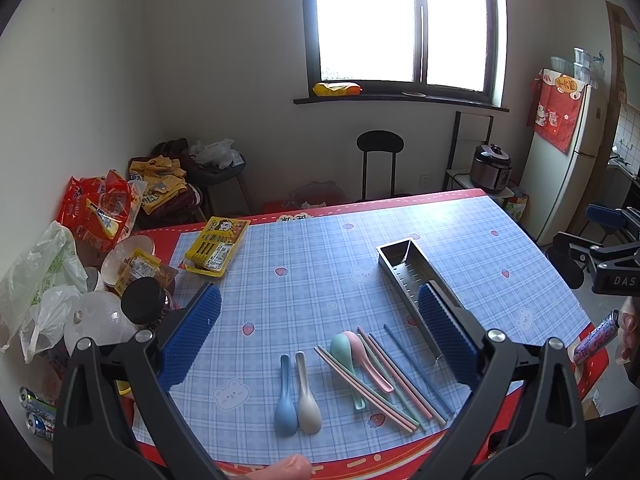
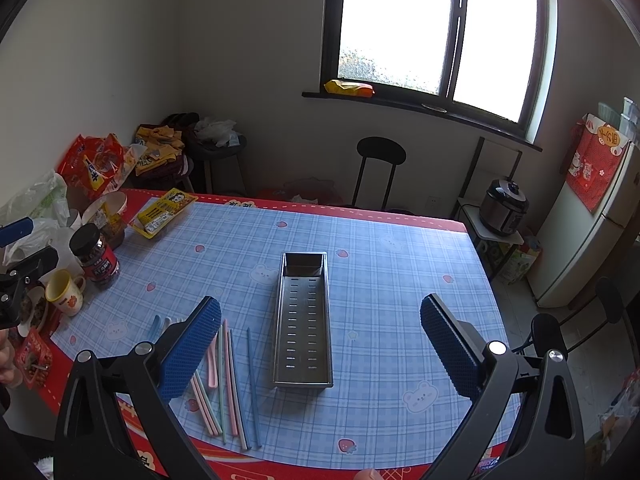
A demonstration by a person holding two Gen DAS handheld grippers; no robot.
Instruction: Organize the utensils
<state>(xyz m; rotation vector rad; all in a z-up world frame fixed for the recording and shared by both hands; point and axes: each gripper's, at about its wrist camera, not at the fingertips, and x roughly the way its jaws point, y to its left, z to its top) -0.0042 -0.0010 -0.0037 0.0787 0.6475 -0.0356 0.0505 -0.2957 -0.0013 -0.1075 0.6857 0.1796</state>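
Observation:
A perforated steel utensil tray [image 2: 303, 320] lies empty in the middle of the plaid table mat, also seen at the right in the left wrist view as the tray [image 1: 404, 264]. Left of it lie several pastel chopsticks [image 2: 230, 380], and in the left wrist view the chopsticks [image 1: 400, 376] cross a green spoon [image 1: 344, 354] and a pink spoon [image 1: 368, 360]. A blue spoon [image 1: 285, 404] and a beige spoon [image 1: 308, 404] lie side by side. My left gripper [image 1: 318, 316] hangs open above the spoons. My right gripper [image 2: 320, 320] is open over the tray.
Snack bags, plastic bags, a dark-lidded jar [image 2: 95, 256], a yellow mug [image 2: 66, 294] and a yellow packet [image 2: 164, 212] crowd the table's left side. A black stool [image 2: 380, 160] stands beyond the far edge. A rice cooker [image 2: 502, 208] and fridge are at right.

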